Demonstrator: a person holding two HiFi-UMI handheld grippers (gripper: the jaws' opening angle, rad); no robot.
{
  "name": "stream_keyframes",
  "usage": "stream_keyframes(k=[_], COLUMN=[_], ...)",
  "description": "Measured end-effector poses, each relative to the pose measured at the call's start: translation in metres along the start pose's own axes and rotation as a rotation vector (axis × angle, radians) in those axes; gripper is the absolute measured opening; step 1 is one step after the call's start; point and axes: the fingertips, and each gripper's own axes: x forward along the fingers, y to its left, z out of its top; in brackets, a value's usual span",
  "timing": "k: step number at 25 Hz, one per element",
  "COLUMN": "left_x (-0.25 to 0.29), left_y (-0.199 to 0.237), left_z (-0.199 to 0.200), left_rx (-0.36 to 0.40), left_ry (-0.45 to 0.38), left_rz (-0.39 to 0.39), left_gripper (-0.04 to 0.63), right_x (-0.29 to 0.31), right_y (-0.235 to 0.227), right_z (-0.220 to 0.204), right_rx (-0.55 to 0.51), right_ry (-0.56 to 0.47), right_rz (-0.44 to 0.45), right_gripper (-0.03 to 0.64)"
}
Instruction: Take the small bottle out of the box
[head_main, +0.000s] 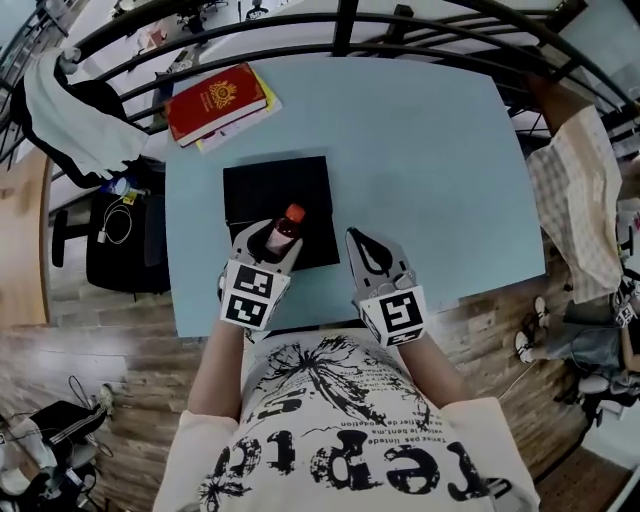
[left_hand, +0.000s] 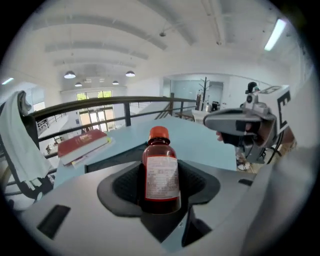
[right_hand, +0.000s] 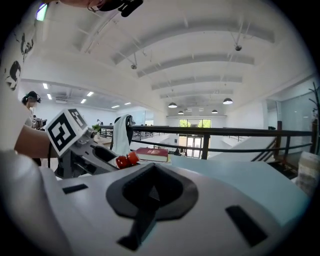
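Note:
The small bottle, brown with an orange cap and a white label, stands upright between the pads of my left gripper, which is shut on it. It hangs over the near edge of the flat black box on the pale blue table. In the left gripper view the small bottle fills the middle, with the black box behind it. My right gripper hovers just to the right, jaws together and holding nothing. From the right gripper view the bottle's cap shows at the left.
A red book lies on a yellow one at the table's far left corner. A black railing curves behind the table. A white cloth hangs at the left, a checked cloth at the right.

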Motion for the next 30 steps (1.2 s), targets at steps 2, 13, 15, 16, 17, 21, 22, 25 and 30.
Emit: stream_keyframes(k=[2, 13, 15, 16, 17, 21, 22, 25, 30], left_x=[-0.021, -0.138, -0.153, -0.16, -0.166, -0.179, -0.18, -0.184, -0.19], left_y=[0.009, 0.05, 0.053, 0.054, 0.054, 0.057, 0.058, 0.061, 0.06], left_z=[0.019, 0.079, 0.081, 0.082, 0.082, 0.082, 0.081, 0.08, 0.08], left_rx=[-0.019, -0.111, -0.098, -0.094, -0.094, -0.099, -0.101, -0.108, -0.104], left_ry=[-0.102, -0.503, -0.528, -0.539, -0.548, -0.566, -0.568, -0.573, -0.579], left_rz=[0.037, 0.224, 0.254, 0.265, 0.273, 0.289, 0.292, 0.298, 0.302], left_gripper=[0.232, 0.232, 0.232, 0.232, 0.232, 0.232, 0.232, 0.232, 0.232], right_x=[0.004, 0.015, 0.014, 0.014, 0.013, 0.015, 0.015, 0.014, 0.01], right_y=[0.007, 0.034, 0.04, 0.043, 0.046, 0.058, 0.061, 0.066, 0.069], right_z=[0.011, 0.077, 0.086, 0.089, 0.092, 0.094, 0.095, 0.099, 0.1], right_rx=[-0.017, -0.043, -0.04, -0.042, -0.045, -0.058, -0.065, -0.083, -0.091], right_ry=[-0.025, -0.186, -0.213, -0.222, -0.227, -0.233, -0.234, -0.238, -0.236], right_rz=[0.021, 0.064, 0.073, 0.078, 0.083, 0.102, 0.106, 0.113, 0.103], right_gripper=[0.011, 0.011, 0.011, 0.009, 0.009, 0.009, 0.009, 0.009, 0.009])
